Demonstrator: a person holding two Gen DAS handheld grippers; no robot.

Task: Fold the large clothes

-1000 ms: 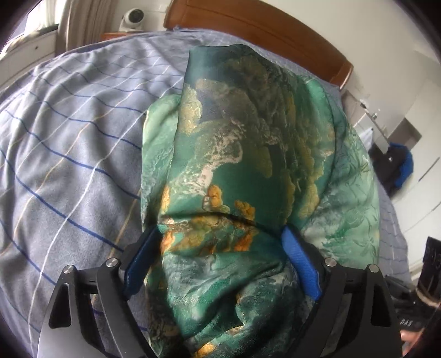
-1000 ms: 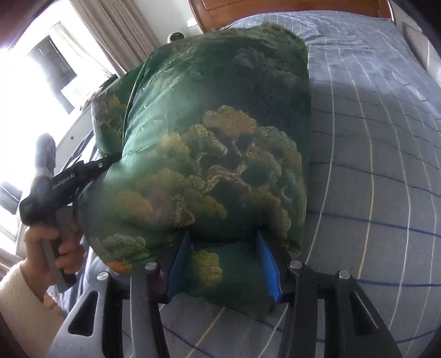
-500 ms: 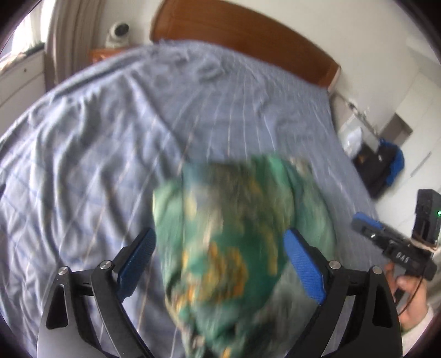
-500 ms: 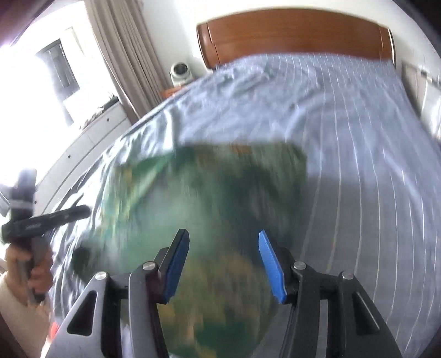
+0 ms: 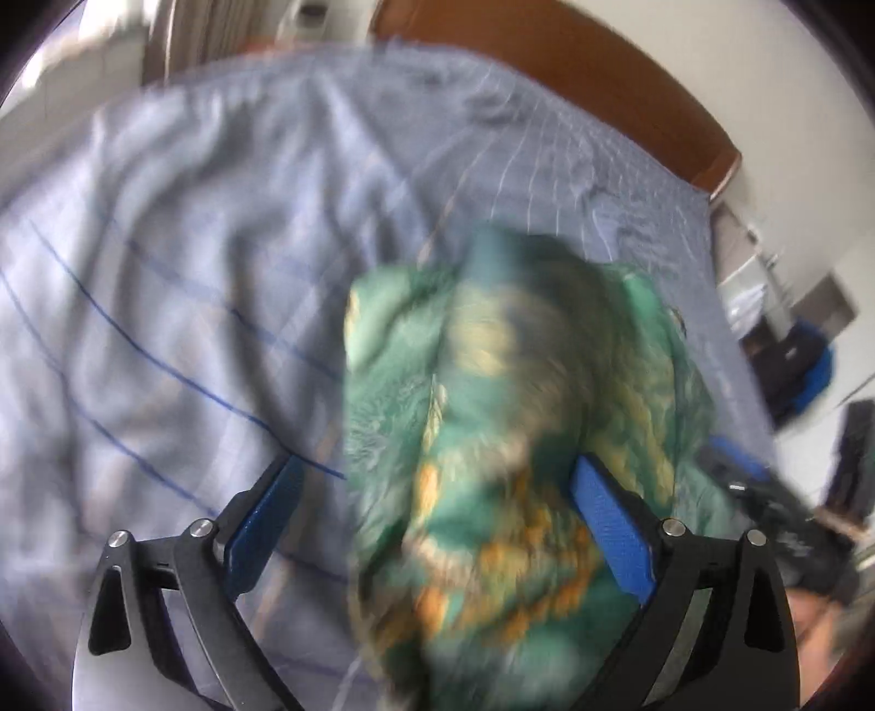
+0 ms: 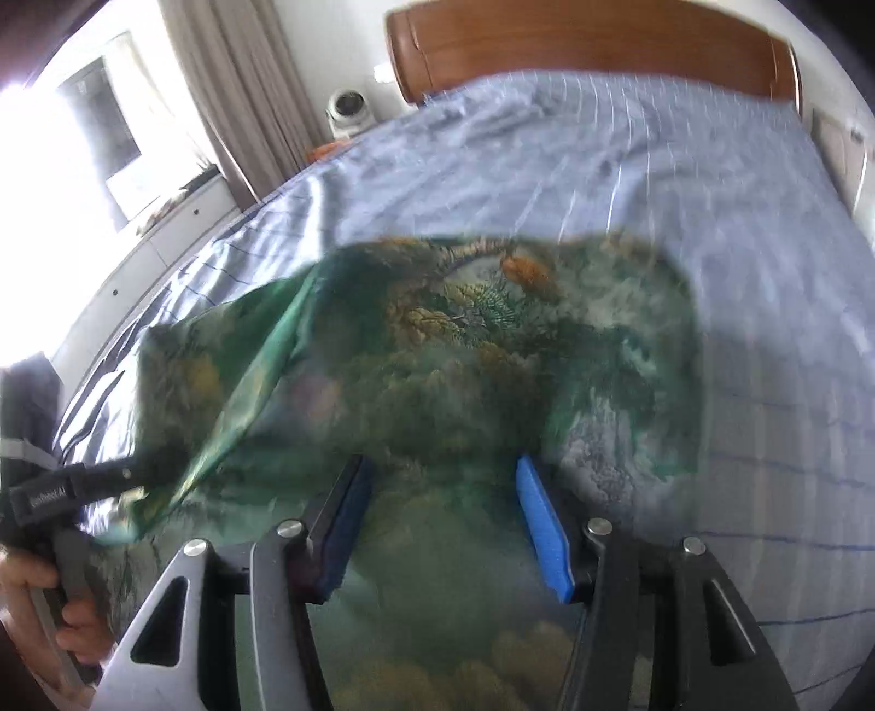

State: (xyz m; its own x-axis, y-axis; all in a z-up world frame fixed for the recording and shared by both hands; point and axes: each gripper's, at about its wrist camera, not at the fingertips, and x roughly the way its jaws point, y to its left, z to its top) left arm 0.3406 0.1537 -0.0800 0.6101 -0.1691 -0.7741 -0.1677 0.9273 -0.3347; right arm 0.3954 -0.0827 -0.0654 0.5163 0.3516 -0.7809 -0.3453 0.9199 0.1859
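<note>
A large green garment with gold and orange print [image 5: 514,415] lies over the blue-grey striped bed cover [image 5: 164,273]. In the left wrist view it is blurred and bunched between the wide-apart blue pads of my left gripper [image 5: 437,519], which stands open. In the right wrist view the garment [image 6: 465,355] spreads flatter across the bed and runs under my right gripper [image 6: 443,519], whose blue pads [image 6: 541,525] are apart. The other hand-held gripper [image 6: 60,492] shows at the left edge, at the cloth's corner.
A wooden headboard [image 6: 590,44] stands at the far end of the bed. Curtains [image 6: 235,93] and a bright window are at the left, with a white round device [image 6: 350,109] beside them. A low white cabinet [image 6: 164,229] runs along the bed's left side.
The garment dropped from a tall raised bundle down onto the bed and spread out. Both grippers now stand open around the cloth; the views are blurred by motion.
</note>
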